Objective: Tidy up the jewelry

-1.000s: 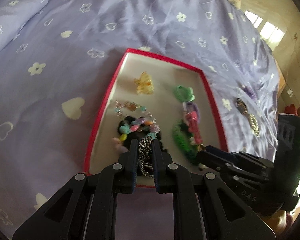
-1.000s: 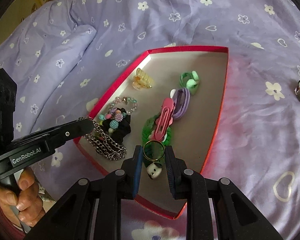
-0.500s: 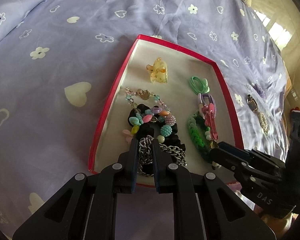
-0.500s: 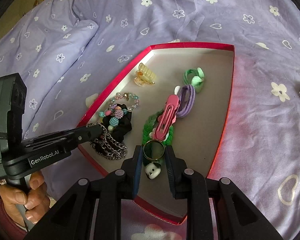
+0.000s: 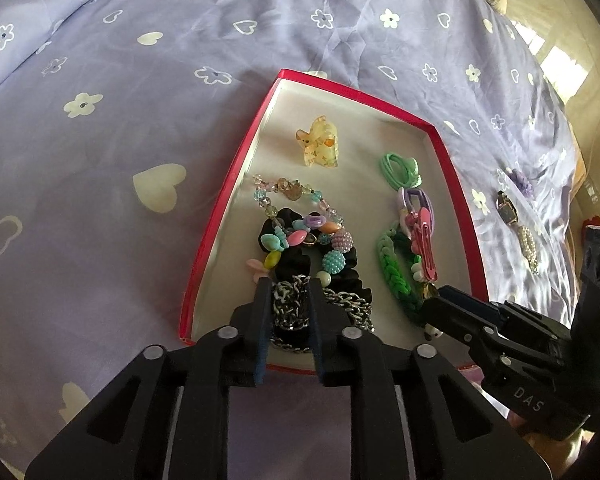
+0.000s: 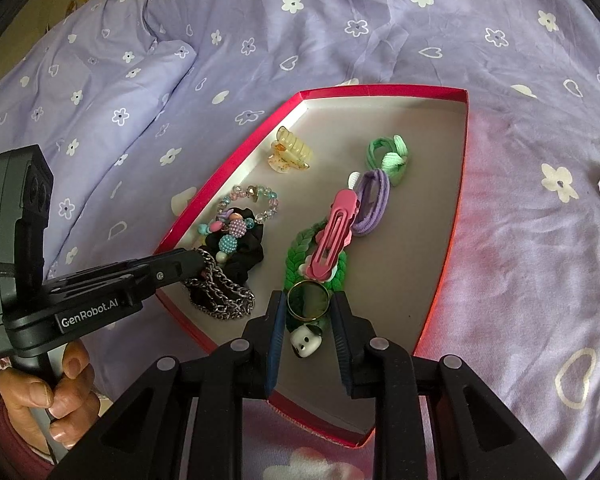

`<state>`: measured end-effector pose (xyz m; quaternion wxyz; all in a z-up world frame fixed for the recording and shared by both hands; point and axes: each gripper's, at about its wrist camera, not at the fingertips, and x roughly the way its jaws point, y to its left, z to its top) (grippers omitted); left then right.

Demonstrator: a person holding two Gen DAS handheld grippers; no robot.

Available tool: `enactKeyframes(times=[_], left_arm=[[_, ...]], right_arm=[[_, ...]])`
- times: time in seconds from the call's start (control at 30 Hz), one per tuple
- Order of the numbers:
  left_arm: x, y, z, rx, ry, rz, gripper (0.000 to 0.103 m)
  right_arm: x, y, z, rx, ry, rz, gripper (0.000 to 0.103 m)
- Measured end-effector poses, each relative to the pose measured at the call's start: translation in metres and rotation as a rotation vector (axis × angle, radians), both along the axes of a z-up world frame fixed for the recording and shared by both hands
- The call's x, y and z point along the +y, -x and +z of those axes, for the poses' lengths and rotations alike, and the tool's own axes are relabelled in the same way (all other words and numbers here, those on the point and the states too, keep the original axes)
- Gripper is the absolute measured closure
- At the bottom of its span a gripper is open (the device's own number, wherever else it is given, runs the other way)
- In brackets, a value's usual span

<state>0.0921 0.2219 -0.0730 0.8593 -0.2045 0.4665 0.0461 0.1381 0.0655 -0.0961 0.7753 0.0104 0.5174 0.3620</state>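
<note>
Lettering "GenRobot.AI" is showing on left tongs point(image 6: 198, 266) (gripping silver chain point(image 6: 224, 294)); right tongs point(image 6: 308, 304) are clasping gold ring point(image 6: 307, 300).

A bed carries everything; it is covered by a lavender sheet point(image 5: 260, 32) printed with white flowers and hearts. A shallow red tray point(image 5: 456, 176) rests directly on the sheet. A wristwatch point(image 5: 508, 212) with a beaded band lies on the sheet, right of the tray and apart from it. A small purple item point(image 5: 520, 178) lies just beyond the wristwatch.
</note>
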Motion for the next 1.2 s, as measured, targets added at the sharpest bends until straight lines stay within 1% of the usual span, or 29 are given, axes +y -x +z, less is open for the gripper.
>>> enactKeyframes(times=[0.13, 0.23, 0.43, 0.5, 0.53, 0.6, 0.67, 0.7, 0.77, 0.87, 1.0, 1.2], left_arm=[[0.000, 0.001, 0.002, 0.000, -0.001, 0.004, 0.082], [0.001, 0.002, 0.003, -0.001, -0.001, 0.009, 0.077], [-0.001, 0.005, 0.008, -0.007, -0.005, 0.011, 0.074], [-0.002, 0.007, 0.011, -0.013, -0.011, 0.014, 0.066], [-0.002, 0.008, 0.013, -0.018, -0.013, 0.015, 0.063], [-0.003, 0.011, 0.018, -0.031, -0.015, 0.018, 0.053], [-0.005, 0.015, 0.023, -0.044, -0.019, 0.019, 0.048], [-0.006, 0.016, 0.025, -0.048, -0.022, 0.019, 0.046], [-0.009, 0.020, 0.029, -0.054, -0.028, 0.016, 0.044], [-0.014, 0.025, 0.031, -0.057, -0.037, 0.014, 0.038], [-0.018, 0.032, 0.032, -0.054, -0.038, 0.014, 0.031], [-0.024, 0.044, 0.034, -0.053, -0.035, 0.018, 0.026]], right_arm=[[0.000, 0.000, 0.000, 0.001, -0.001, 0.002, 0.078], [0.000, 0.001, 0.001, 0.002, -0.003, 0.001, 0.078], [-0.005, 0.005, 0.006, 0.000, -0.015, -0.006, 0.070], [-0.009, 0.006, 0.010, -0.004, -0.025, -0.015, 0.068], [-0.012, 0.007, 0.013, -0.009, -0.032, -0.022, 0.067], [-0.019, 0.007, 0.018, -0.023, -0.044, -0.039, 0.062], [-0.029, 0.008, 0.025, -0.037, -0.062, -0.060, 0.055], [-0.034, 0.008, 0.028, -0.045, -0.069, -0.071, 0.054], [-0.042, 0.009, 0.033, -0.055, -0.087, -0.092, 0.049], [-0.052, 0.009, 0.037, -0.061, -0.111, -0.125, 0.042], [-0.062, 0.012, 0.039, -0.050, -0.140, -0.152, 0.040], [-0.069, 0.021, 0.038, -0.030, -0.174, -0.163, 0.038]])
